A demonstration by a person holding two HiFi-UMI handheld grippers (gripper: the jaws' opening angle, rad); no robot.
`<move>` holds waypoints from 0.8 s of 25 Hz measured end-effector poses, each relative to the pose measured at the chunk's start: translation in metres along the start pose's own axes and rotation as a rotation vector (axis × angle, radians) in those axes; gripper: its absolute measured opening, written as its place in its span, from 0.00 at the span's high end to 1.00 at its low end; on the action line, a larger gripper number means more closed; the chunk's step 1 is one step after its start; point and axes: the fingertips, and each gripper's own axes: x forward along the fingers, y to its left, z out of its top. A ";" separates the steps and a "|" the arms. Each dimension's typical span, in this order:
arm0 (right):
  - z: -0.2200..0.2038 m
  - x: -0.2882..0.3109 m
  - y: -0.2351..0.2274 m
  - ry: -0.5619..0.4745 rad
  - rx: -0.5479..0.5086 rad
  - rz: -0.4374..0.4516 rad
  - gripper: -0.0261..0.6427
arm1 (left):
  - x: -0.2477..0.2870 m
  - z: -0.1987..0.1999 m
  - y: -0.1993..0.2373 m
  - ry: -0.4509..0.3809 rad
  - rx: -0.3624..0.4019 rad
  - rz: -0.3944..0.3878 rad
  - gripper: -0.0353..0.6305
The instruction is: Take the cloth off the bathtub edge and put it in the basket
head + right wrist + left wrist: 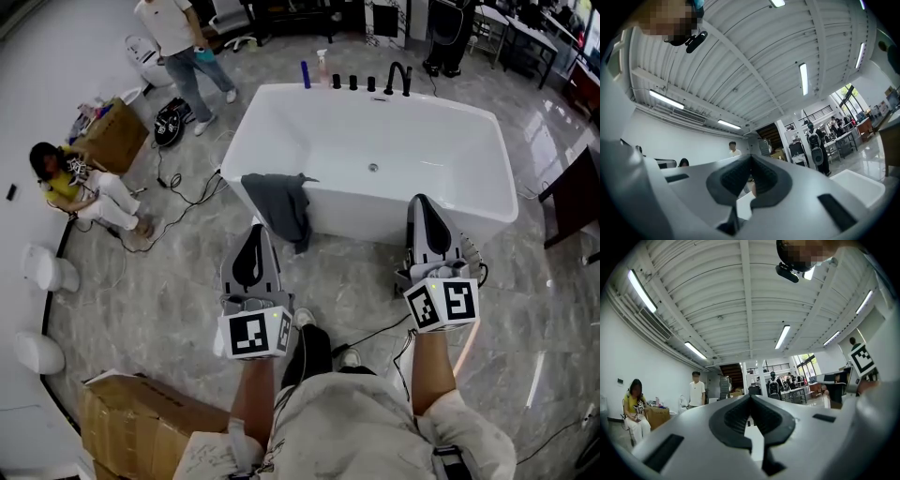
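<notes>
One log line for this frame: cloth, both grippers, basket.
cloth: draped over bathtub near rim, untouched | left gripper: shut, empty | right gripper: shut, empty | basket: not in view

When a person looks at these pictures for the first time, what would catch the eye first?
A white bathtub fills the middle of the head view, with a dark grey cloth draped over its near left edge. Just before it, the left gripper and the right gripper are held side by side, both shut and empty.
</notes>
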 end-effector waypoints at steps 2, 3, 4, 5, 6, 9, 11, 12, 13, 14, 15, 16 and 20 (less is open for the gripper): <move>-0.006 0.014 0.006 0.005 -0.015 0.011 0.98 | 0.012 -0.008 0.010 -0.003 -0.019 0.003 0.94; -0.009 0.022 0.010 0.007 -0.023 0.017 0.98 | 0.018 -0.011 0.015 -0.006 -0.027 0.003 0.94; -0.011 0.031 0.013 0.010 -0.031 0.021 0.98 | 0.024 -0.013 0.021 -0.010 -0.033 0.003 0.94; -0.013 0.041 0.017 0.011 -0.036 0.025 0.98 | 0.031 -0.014 0.028 -0.014 -0.037 0.003 0.94; -0.014 0.051 0.021 0.012 -0.040 0.029 0.98 | 0.037 -0.014 0.036 -0.018 -0.040 0.005 0.94; -0.023 0.086 0.038 0.016 -0.046 0.046 0.98 | 0.055 -0.018 0.066 -0.022 -0.040 0.022 0.94; -0.030 0.111 0.051 0.024 -0.050 0.063 0.98 | 0.067 -0.022 0.089 -0.018 -0.035 0.041 0.94; -0.034 0.124 0.058 0.030 -0.051 0.071 0.98 | 0.073 -0.025 0.102 -0.014 -0.035 0.051 0.94; -0.039 0.136 0.065 0.036 -0.053 0.079 0.98 | 0.078 -0.028 0.113 -0.009 -0.035 0.059 0.94; -0.043 0.147 0.073 0.042 -0.056 0.086 0.98 | 0.083 -0.031 0.125 -0.005 -0.034 0.066 0.94; -0.047 0.159 0.080 0.048 -0.058 0.092 0.98 | 0.088 -0.034 0.137 -0.003 -0.033 0.072 0.94; -0.052 0.170 0.088 0.052 -0.059 0.097 0.98 | 0.093 -0.037 0.150 0.000 -0.033 0.077 0.94; -0.067 0.211 0.115 0.068 -0.066 0.106 0.98 | 0.113 -0.047 0.195 0.006 -0.047 0.091 0.94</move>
